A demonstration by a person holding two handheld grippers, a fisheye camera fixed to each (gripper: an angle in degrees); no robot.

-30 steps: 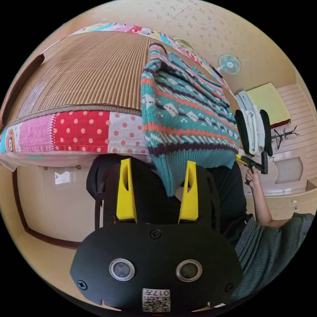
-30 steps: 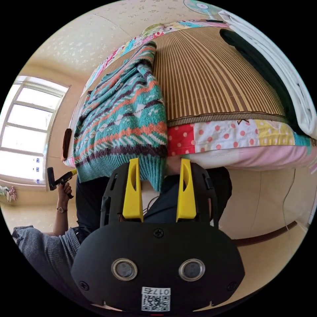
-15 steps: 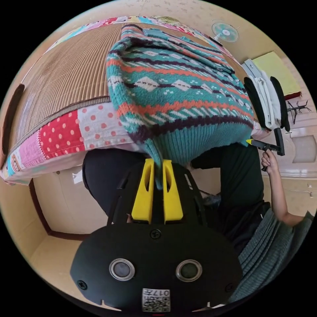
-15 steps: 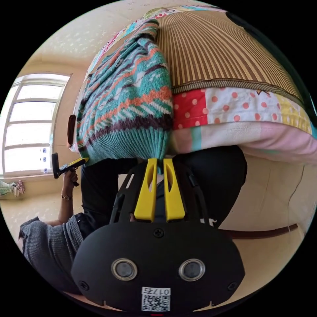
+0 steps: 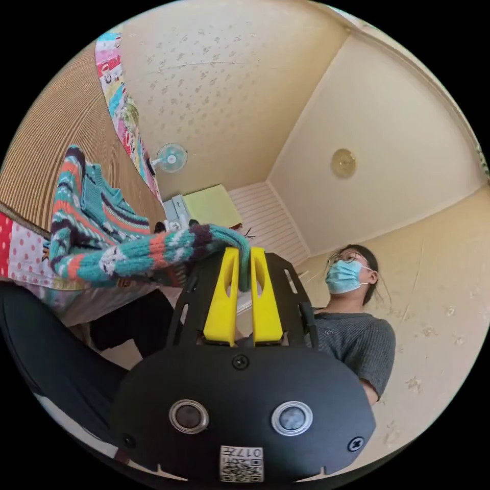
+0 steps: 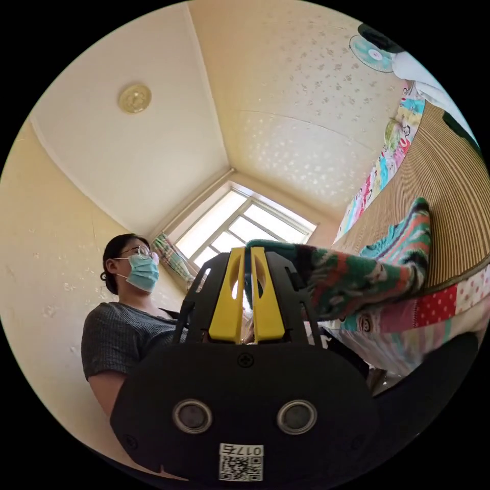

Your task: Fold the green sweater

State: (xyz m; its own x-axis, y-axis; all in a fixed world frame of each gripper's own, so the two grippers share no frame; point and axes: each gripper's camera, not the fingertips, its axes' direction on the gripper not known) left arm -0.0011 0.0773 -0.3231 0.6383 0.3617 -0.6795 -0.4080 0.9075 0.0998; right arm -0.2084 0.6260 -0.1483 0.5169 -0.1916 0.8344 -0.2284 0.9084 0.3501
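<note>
With both tools clenched on the green sweater's (image 5: 127, 245) hem above the bed (image 6: 454, 204), folding has barely begun.

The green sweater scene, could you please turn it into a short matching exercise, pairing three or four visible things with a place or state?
Things:
1. green sweater
2. left gripper
3. fan
4. striped mat

States or places:
a. against the patterned wall
b. lies on the bed under the sweater
c. shut on the sweater's hem
d. hem lifted off the bed, the rest on the mat

Pairs: 1-d, 2-c, 3-a, 4-b
</note>
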